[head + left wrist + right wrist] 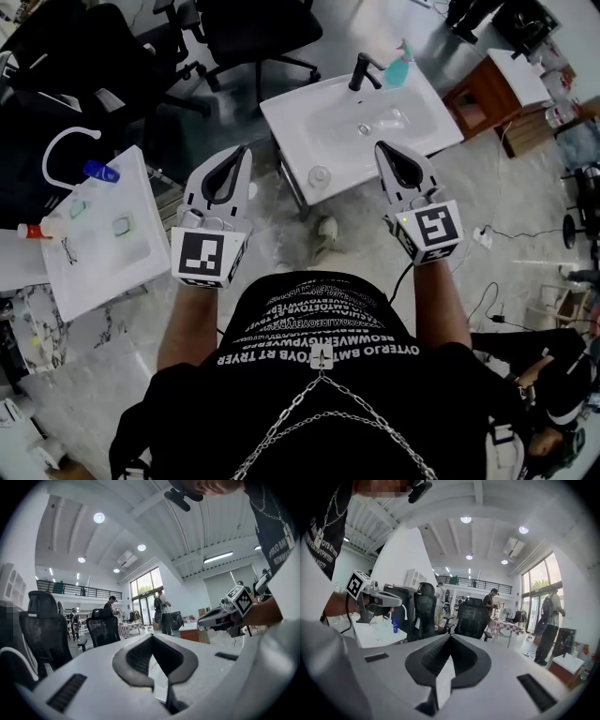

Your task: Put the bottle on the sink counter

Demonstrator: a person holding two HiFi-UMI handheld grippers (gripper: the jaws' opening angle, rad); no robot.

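In the head view I hold both grippers up in the air, over the floor in front of a white sink (309, 127) with a black tap (362, 70). A teal spray bottle (401, 66) stands at that sink's back edge beside the tap. My left gripper (241, 153) is shut and empty, and so is my right gripper (383, 148). A second white sink counter (131, 253) lies to my left with a small blue bottle (100, 172) on it and a red-capped bottle (33, 230) at its edge. The right gripper view shows its jaws closed (450, 637), with the blue bottle (395, 624) far off. The left gripper's jaws (151, 637) also meet.
Black office chairs (248, 33) stand behind the sinks. A wooden cabinet (487, 94) is at the right, with cables (487, 234) on the floor near it. A small clear cup (320, 175) sits on the middle sink's front rim. People stand in the distance (164, 611).
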